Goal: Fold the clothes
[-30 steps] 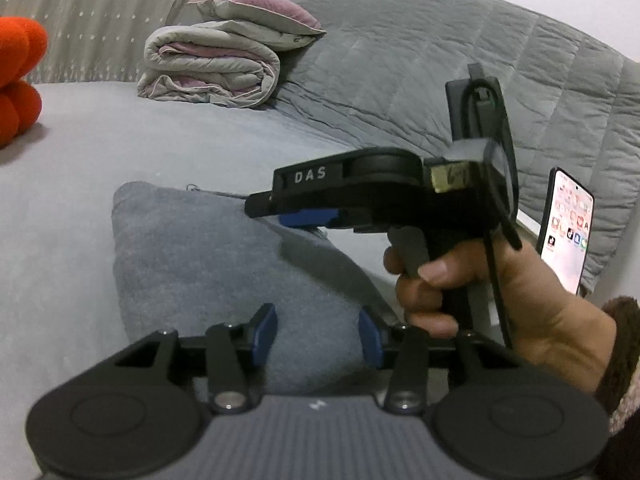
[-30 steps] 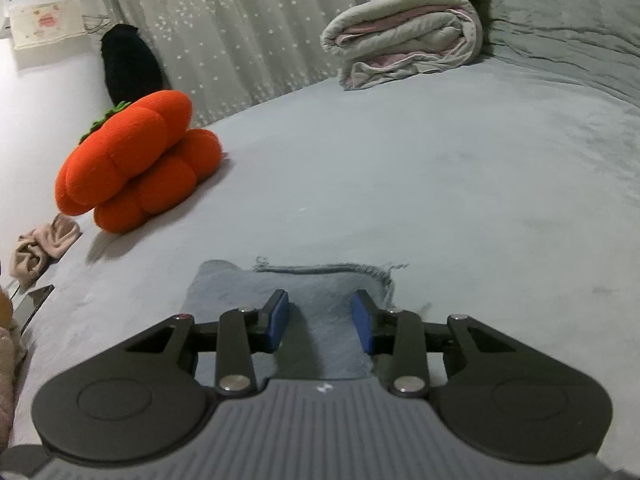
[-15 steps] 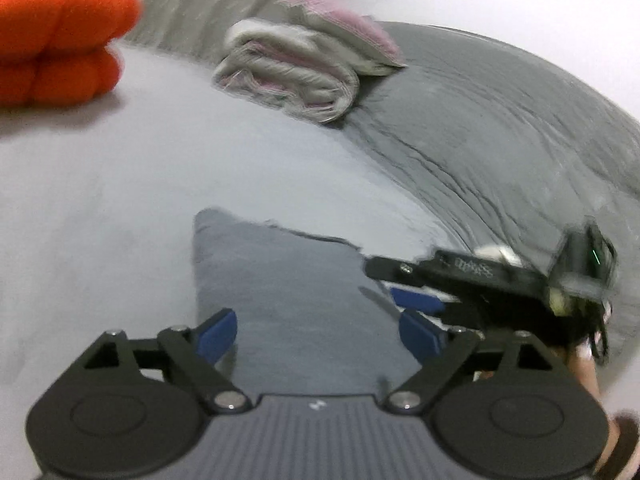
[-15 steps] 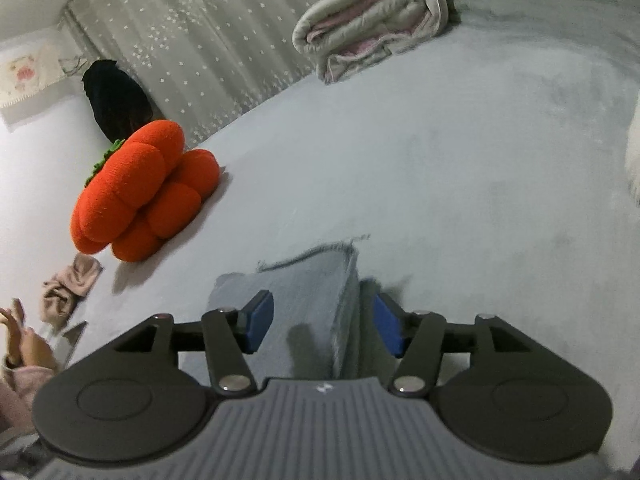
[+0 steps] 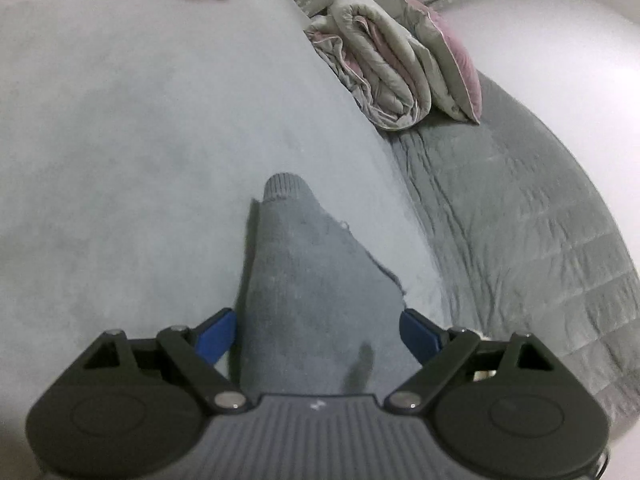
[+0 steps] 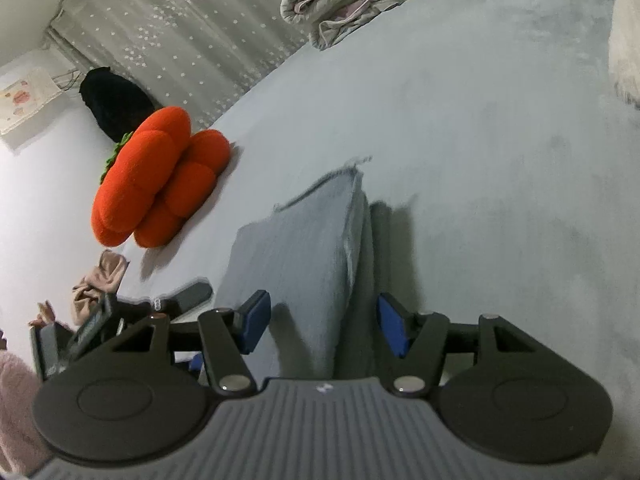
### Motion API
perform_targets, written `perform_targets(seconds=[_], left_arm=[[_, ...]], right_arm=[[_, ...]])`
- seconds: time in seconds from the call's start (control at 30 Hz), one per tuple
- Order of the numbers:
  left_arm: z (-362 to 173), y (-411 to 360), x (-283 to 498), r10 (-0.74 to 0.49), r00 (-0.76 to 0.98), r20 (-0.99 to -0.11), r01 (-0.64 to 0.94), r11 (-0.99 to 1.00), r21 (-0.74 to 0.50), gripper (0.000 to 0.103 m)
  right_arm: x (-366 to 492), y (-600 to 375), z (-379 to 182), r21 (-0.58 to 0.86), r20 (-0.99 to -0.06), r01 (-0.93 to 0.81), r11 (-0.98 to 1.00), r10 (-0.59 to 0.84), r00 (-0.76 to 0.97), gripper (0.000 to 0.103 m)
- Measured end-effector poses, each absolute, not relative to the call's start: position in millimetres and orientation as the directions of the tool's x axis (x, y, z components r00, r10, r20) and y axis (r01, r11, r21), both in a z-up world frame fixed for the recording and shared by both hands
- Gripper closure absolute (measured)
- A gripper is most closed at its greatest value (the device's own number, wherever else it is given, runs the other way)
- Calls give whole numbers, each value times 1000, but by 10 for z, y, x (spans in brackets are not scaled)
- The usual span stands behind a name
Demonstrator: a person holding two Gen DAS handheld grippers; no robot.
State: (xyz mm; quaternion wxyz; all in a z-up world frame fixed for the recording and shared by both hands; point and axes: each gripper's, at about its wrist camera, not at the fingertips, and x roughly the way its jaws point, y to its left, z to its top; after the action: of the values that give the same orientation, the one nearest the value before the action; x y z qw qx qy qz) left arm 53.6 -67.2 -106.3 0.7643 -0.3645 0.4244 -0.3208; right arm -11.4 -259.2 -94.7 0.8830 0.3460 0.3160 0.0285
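The bed (image 5: 140,128) fills both views, a broad pale grey sheet, with a quilted grey cover (image 5: 520,220) along one side and a rolled duvet (image 5: 376,68) with a pink pillow (image 5: 444,56) at the far end. An orange plush cushion (image 6: 156,176) sits near the curtain (image 6: 180,32).

The task's thing, a grey knitted garment (image 5: 316,292), lies on the sheet right under both tools. In the left wrist view it tapers away to a ribbed cuff or hem at its far tip; in the right wrist view it shows layers stacked along a raw edge, so it already looks folded over at least once, though the blur makes the number of layers hard to judge.

The left gripper (image 5: 318,330) stands wide, its blue pads either side of the cloth and holding nothing. The right gripper (image 6: 324,326) is likewise spread apart and empty, poised above the layered edge.

Judged from this, the step in hand falls between folds: both tools free, garment lying flat. It fits either a bundle awaiting a further fold or one just laid down finished. If another fold is wanted, it calls for pinching the near corners through all layers and carrying them over evenly, so that the loose knit does not slide or bunch.
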Motion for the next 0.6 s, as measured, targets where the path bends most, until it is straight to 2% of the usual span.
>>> perform_targets(seconds=[0.17, 0.6], left_arm=[[-1052, -713, 470, -802, 448, -395, 191, 517, -834, 14], [-974, -972, 953, -812, 404, -421, 234, 537, -811, 15]], right_arm=[[-222, -2554, -1012, 631, -537, 152, 760, 287, 793, 31], [-422, -2585, -1101, 683, -527, 141, 717, 350, 774, 31]])
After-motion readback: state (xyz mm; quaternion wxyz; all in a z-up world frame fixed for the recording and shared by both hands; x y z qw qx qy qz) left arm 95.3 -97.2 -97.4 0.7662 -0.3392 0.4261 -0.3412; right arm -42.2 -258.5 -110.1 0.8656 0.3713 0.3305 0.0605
